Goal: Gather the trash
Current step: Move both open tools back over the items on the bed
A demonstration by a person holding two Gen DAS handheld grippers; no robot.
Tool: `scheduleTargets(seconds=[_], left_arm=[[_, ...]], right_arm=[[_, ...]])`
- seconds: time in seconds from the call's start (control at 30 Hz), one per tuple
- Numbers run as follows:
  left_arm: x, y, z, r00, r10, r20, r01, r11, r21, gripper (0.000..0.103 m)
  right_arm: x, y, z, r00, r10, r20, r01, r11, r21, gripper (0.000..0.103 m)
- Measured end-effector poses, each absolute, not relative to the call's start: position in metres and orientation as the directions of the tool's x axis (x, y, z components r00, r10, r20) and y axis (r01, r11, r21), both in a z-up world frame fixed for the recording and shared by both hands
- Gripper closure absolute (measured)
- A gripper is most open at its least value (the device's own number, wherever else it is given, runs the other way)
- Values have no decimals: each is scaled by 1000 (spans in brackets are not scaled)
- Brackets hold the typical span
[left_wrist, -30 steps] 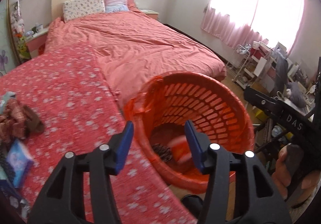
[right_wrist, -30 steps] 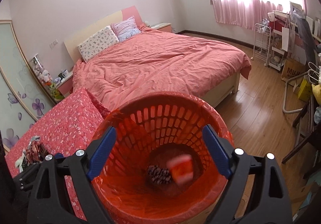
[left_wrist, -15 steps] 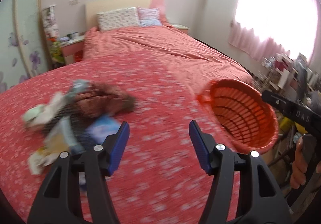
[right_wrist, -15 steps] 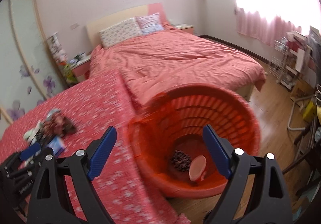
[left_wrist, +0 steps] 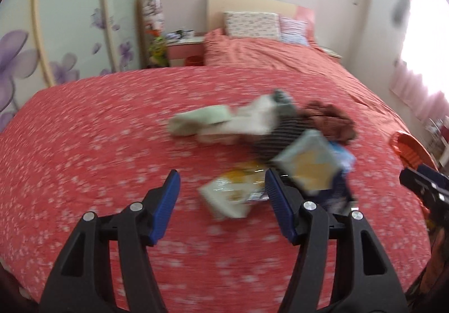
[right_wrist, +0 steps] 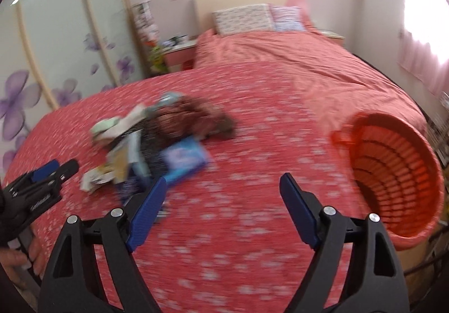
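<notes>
Left gripper [left_wrist: 220, 191] held apart and empty, jaws just widened, trash pile [left_wrist: 269, 133] seen centre-right on floral cover [left_wrist: 98, 144], right gripper [right_wrist: 221, 195] spread wide, jaws just narrowed, nothing gripped, orange basket [right_wrist: 398, 172] at right edge.

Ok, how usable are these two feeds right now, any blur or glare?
Left wrist view: the pile of wrappers and cloth scraps is smeared by motion blur, and the window at the right edge is blown out. Right wrist view: the same blur over the red floral bedspread, though the orange slatted plastic basket stays readable.
</notes>
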State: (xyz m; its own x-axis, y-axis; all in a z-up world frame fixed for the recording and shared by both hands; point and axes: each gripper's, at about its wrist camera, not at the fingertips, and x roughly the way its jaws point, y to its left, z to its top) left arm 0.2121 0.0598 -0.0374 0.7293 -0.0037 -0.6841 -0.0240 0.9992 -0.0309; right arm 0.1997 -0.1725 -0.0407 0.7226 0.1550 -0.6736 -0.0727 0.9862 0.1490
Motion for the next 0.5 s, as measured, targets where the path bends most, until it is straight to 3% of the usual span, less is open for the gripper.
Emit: scheduleTargets(seconds=[0.37,0.5], left_arm=[[210,100,-56,705,15,-709,-68,997,-46,41],[215,89,-58,704,-17,-710,-31,998,-54,41]], right_arm=[[224,-91,-63,678,211,-704,-221,972,78,22],[230,-87,-71,645,189,-741,-222,973,55,45]])
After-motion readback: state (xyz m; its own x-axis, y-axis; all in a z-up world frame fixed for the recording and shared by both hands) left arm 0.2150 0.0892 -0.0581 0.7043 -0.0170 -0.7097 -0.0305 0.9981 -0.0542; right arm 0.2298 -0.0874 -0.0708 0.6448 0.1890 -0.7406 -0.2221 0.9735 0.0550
